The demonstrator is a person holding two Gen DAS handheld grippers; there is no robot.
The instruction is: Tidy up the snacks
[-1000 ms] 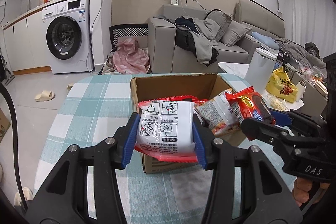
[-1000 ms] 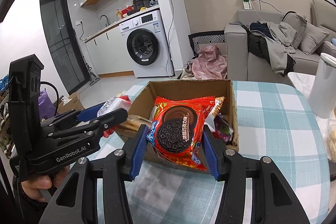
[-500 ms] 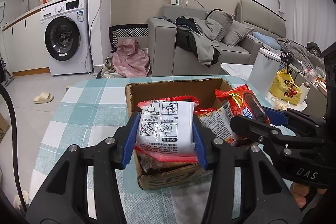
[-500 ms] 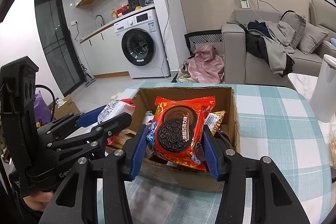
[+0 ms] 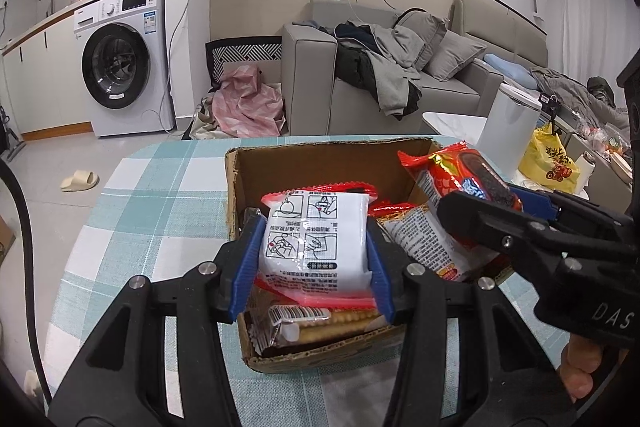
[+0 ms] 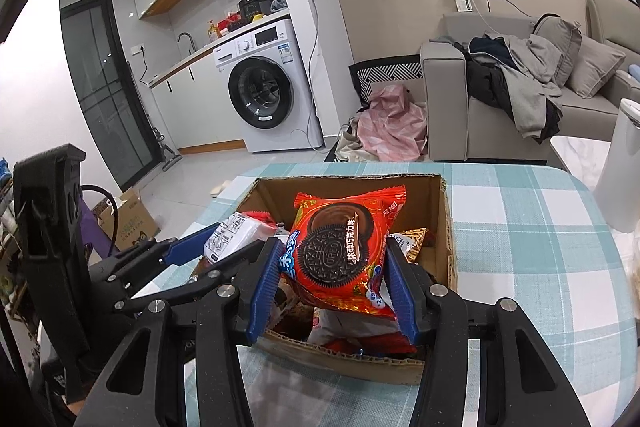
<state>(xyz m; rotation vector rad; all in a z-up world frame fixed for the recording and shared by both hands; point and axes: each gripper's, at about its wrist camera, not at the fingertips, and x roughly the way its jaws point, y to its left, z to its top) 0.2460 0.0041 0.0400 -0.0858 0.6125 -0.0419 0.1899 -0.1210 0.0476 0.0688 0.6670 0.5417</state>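
Teal-and-white checked tabletop (image 6: 532, 235), brown box (image 6: 447, 223), red cookie packet (image 6: 340, 251), white packet (image 5: 316, 239) edged red, grey sofa (image 5: 308, 67), pink cloth (image 5: 248, 103).

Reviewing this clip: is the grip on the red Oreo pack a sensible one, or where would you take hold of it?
Sensible, I think. The right gripper clamps the red Oreo pack across its narrow width, pads on the two long side edges at mid-height, coming from the near end. The pack is flat and pillow-shaped, held upright over the cardboard box, so a mid-body squeeze likely keeps it from swinging or folding.
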